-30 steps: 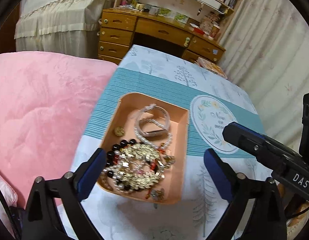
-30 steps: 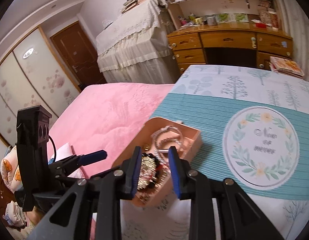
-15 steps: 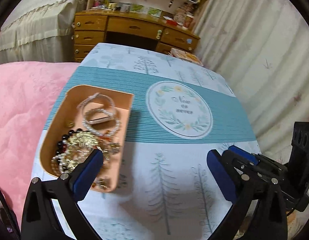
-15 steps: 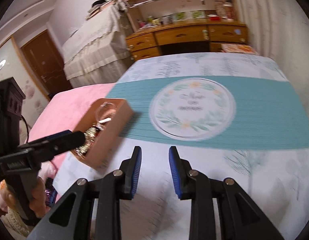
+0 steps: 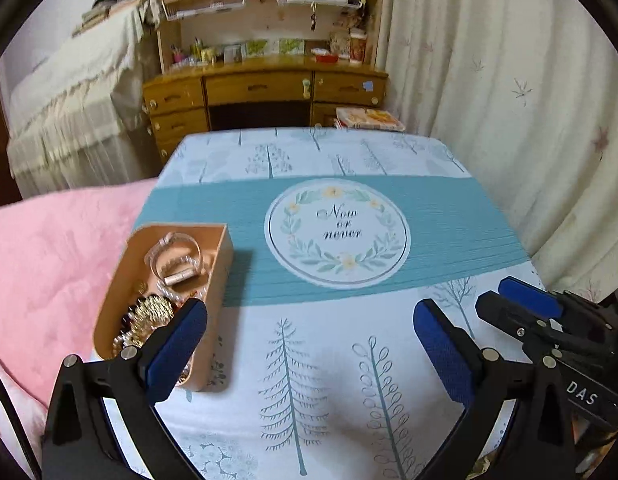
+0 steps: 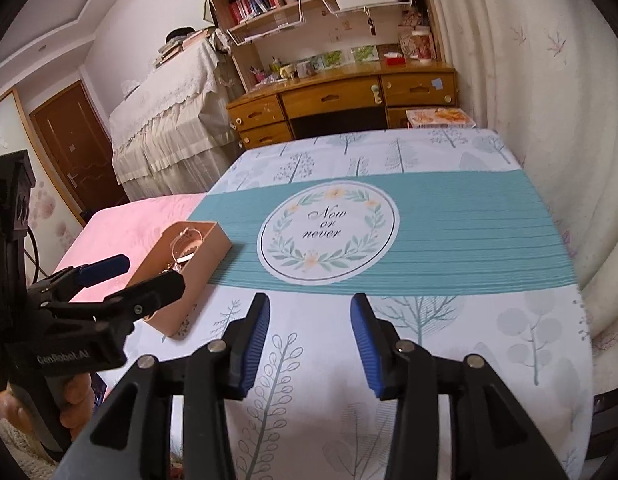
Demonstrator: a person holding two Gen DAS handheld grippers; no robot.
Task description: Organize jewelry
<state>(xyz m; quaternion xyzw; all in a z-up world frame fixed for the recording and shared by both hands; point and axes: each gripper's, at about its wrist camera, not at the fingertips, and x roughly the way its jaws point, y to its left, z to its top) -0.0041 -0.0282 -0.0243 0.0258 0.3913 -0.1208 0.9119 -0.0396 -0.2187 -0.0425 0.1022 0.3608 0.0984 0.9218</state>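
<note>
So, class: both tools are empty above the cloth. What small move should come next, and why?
Probably bring the left tool back left over the peach tray and lower toward the tangled jewelry. Both it and the right tool are open and hold nothing, every piece lies heaped in the tray, and the left tool is nearer.

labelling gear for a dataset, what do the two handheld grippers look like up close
Both are matte black plastic. The left gripper and right gripper have angular arms joined by silver rivets, and fingers faced with ribbed blue pads. White lettering marks the bodies: "DAS" on the right one, "GenRobot.AI" on the left. A black cable hangs by the left unit's boxy housing, and a bare hand grips its handle.
</note>
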